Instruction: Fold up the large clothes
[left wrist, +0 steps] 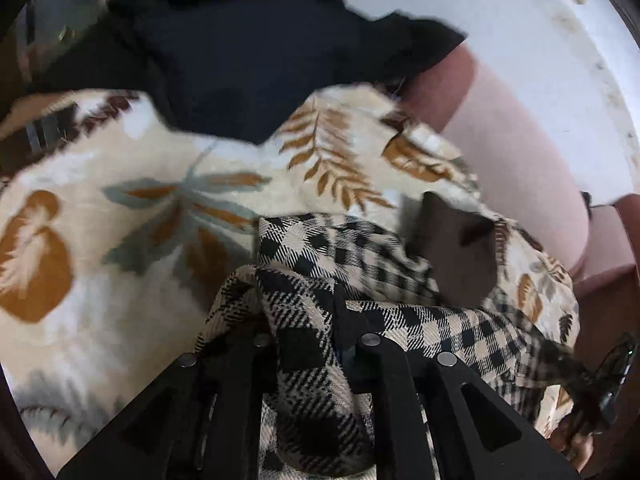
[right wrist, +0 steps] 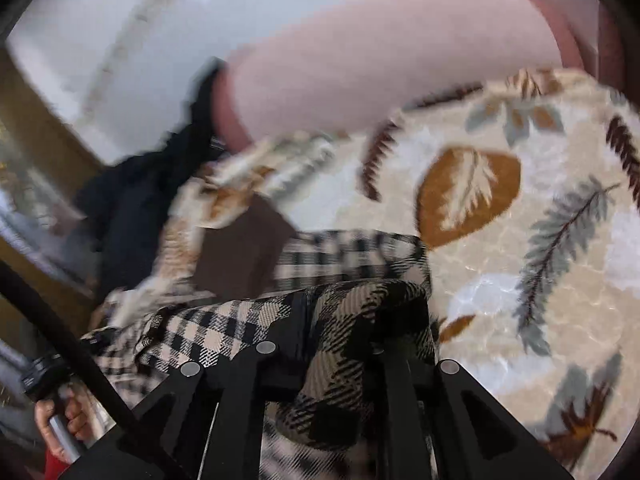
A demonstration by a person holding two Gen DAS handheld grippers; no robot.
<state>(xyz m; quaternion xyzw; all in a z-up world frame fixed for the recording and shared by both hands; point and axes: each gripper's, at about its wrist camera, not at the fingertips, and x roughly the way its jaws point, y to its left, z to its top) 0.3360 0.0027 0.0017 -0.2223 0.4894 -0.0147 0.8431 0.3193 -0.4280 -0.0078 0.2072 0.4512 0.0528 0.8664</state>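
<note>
A black-and-beige checked garment [left wrist: 420,320] [right wrist: 224,328] lies bunched on a bed covered by a cream leaf-print blanket [left wrist: 140,160] [right wrist: 500,280]. My left gripper [left wrist: 310,320] is shut on a thick fold of the checked cloth, which drapes over its fingers and hangs back towards the camera. My right gripper [right wrist: 336,320] likewise pinches a bunched fold of the same garment. The stretch of cloth between the two grips runs sideways across both views. Both pictures are blurred by motion.
A black garment [left wrist: 248,60] [right wrist: 128,208] lies heaped at the far side of the blanket. A pink padded headboard [left wrist: 512,152] [right wrist: 380,60] and a white wall [left wrist: 500,20] stand behind. A brown turned-over blanket corner [left wrist: 452,248] [right wrist: 244,256] lies beside the checked cloth. A hand [right wrist: 68,416] holds the other gripper's handle.
</note>
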